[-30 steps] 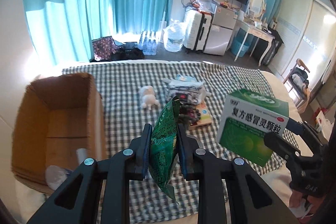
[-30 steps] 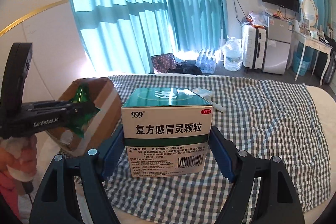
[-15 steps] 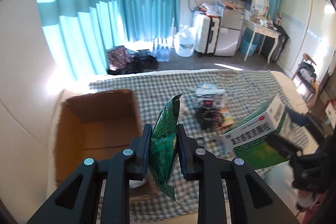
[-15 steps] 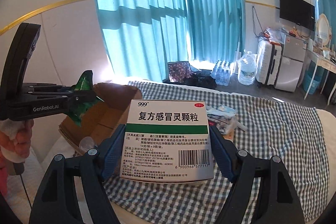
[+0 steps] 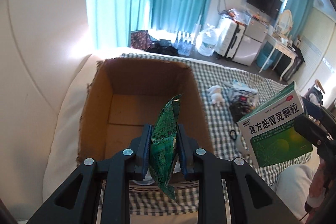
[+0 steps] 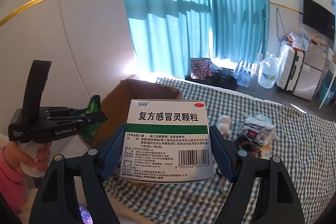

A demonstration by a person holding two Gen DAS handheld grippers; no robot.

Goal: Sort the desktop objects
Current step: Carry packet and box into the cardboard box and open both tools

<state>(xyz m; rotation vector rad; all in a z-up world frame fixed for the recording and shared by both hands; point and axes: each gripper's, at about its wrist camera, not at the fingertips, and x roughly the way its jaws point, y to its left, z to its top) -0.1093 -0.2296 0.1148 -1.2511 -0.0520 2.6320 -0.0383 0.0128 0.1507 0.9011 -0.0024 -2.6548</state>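
Cardboard box (image 5: 100, 102), brown and open-topped, sat at the edge of the green-checked cloth (image 5: 212, 81) beside the white headboard. Over its opening hung the left gripper (image 5: 163, 146), its blue-padded fingers (image 5: 147, 148) pinched tight on a crinkled green foil sachet (image 5: 166, 135) standing on edge. To the right, above the cloth, the right gripper (image 6: 168, 152) clamped a white-and-green medicine carton (image 6: 168, 140) by its two sides, printed face up. Farther along lay a small white plush toy (image 5: 215, 93).
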